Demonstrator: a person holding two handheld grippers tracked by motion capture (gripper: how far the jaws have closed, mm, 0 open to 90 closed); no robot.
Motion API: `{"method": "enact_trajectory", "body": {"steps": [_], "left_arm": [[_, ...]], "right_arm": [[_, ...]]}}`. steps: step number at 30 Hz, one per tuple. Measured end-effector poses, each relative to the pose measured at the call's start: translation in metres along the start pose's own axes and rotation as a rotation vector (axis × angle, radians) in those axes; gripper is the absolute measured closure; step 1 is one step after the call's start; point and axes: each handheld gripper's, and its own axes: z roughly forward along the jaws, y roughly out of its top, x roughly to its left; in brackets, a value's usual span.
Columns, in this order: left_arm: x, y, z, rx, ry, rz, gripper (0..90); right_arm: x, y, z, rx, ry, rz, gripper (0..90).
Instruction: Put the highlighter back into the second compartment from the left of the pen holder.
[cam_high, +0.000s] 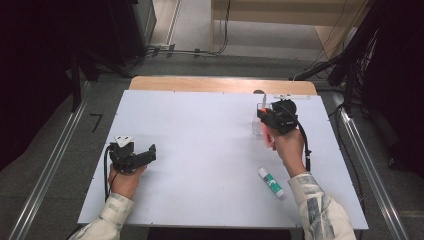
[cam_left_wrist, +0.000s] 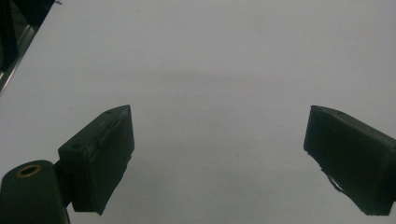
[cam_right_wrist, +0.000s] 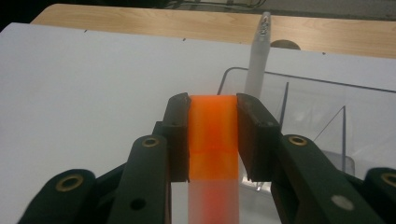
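Orange highlighter (cam_right_wrist: 212, 140) is clamped between the right gripper (cam_right_wrist: 212, 109) jaws, just beside the clear pen holder (cam_right_wrist: 308, 93), where a white pen (cam_right_wrist: 256, 60) stands. Tipping is risked if the rim is struck. The left gripper (cam_left_wrist: 219, 154) is held open, idle.

An orange marker (cam_right_wrist: 212, 135) sits in the black right hand-held gripper (cam_right_wrist: 212, 140); the worktop (cam_high: 200, 150) is white, the glue stick (cam_high: 270, 182) white and green.

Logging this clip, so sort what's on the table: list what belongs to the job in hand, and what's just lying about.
In the job:
- orange marker, clamped in the right gripper
- clear holder
- white pen standing in it

Lying about:
- glue stick
- left gripper, open, idle
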Motion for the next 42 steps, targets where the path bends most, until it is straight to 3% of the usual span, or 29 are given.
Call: {"method": "enact_trajectory", "body": {"steps": [42], "left_arm": [[0.000,0.000,0.001,0.005,0.001,0.000,8.9]], "right_arm": [[-0.044,0.038,0.001,-0.028,-0.079,0.091,65.4]]}}
